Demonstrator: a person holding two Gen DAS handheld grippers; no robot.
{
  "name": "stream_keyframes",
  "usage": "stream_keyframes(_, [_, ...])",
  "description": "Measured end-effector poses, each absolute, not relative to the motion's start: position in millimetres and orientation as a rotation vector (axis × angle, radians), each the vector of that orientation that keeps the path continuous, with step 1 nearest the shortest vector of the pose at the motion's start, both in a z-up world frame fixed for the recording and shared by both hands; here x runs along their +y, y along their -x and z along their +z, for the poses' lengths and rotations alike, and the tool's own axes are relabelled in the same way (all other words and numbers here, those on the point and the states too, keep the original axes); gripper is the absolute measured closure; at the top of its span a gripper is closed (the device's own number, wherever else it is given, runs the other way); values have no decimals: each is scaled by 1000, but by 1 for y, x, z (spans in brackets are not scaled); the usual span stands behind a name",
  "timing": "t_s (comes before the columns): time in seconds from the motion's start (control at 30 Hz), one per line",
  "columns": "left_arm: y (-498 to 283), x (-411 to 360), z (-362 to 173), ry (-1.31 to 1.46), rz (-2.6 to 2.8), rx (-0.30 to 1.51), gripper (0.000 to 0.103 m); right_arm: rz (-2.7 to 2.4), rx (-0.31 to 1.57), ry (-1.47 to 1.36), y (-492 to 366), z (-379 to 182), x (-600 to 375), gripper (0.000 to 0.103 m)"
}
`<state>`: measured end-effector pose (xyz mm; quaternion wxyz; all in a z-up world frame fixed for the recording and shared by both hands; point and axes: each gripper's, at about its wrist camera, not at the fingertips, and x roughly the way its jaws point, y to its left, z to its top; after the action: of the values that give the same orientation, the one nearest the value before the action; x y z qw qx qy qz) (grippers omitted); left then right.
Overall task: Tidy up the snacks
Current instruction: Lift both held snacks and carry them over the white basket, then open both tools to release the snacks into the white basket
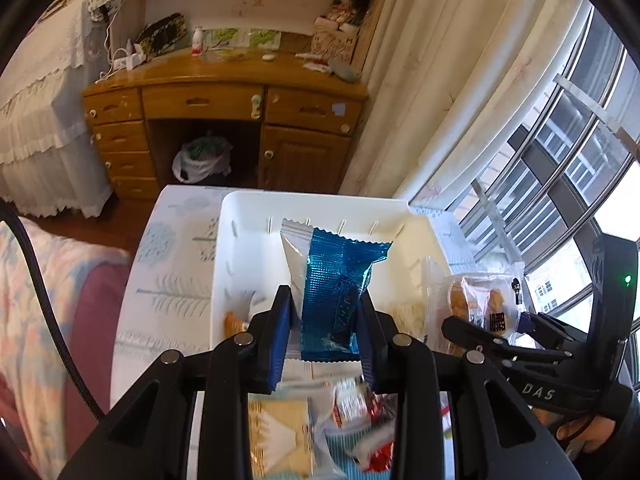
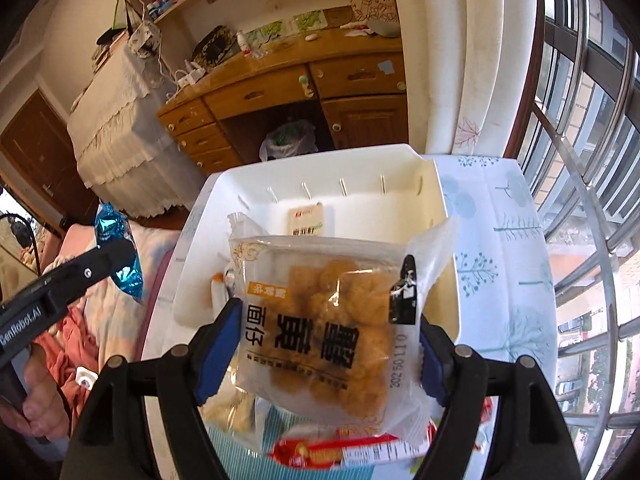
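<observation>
Left wrist view: left gripper (image 1: 326,320) clamped narrow on a shiny blue snack packet (image 1: 340,292), blue pads (image 1: 282,332) pressed against both its sides, with a white packet (image 1: 294,256) tucked right behind it on the left. Held up over the white bin (image 1: 248,240), which sits on a table (image 1: 172,280) with a tree-print cloth. Small orange-and-white wrapper (image 1: 234,324) lying in the bin's near left corner. Near edge, under the gripper: a loose pile of snacks (image 1: 320,420), cracker pack plus red-and-white wrappers, blurry. Off to the right, right gripper (image 1: 484,328) carrying a clear packet of golden-brown puffs (image 1: 480,300). Wooden desk (image 1: 224,96) far back, window on the right.

Right wrist view: right gripper (image 2: 330,344) spread fairly wide, puff packet (image 2: 332,320) spanning the gap between its blue pads (image 2: 218,344), both edges touching. Packet up above the near part of the white bin (image 2: 400,200); one small flat pack (image 2: 306,220) lying on the bin floor near the far wall, orange-and-white wrapper (image 2: 218,292) at the left wall. Red wrapper (image 2: 344,450) on the table below. Far left, left gripper (image 2: 116,252) with the blue packet (image 2: 120,248), a hand (image 2: 44,392) on the handle, out beyond the table's left edge over a bed.
</observation>
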<state>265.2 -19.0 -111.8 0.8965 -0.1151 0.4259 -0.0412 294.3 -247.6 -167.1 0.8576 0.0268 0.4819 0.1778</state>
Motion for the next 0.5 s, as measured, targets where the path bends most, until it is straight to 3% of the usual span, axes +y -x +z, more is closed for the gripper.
stream_keyframes(0.37, [-283, -5, -144, 286, -101, 874, 71, 362, 963, -95, -316, -178, -247, 19])
stream_keyframes(0.4, [-284, -6, -145, 284, -101, 883, 65, 351, 973, -96, -317, -179, -247, 18])
stream_keyframes(0.43, [-285, -7, -146, 280, -97, 892, 50, 341, 985, -97, -319, -181, -247, 17])
stream_keyframes(0.5, [-286, -7, -146, 274, -87, 901, 32, 338, 988, -113, -320, -182, -250, 14])
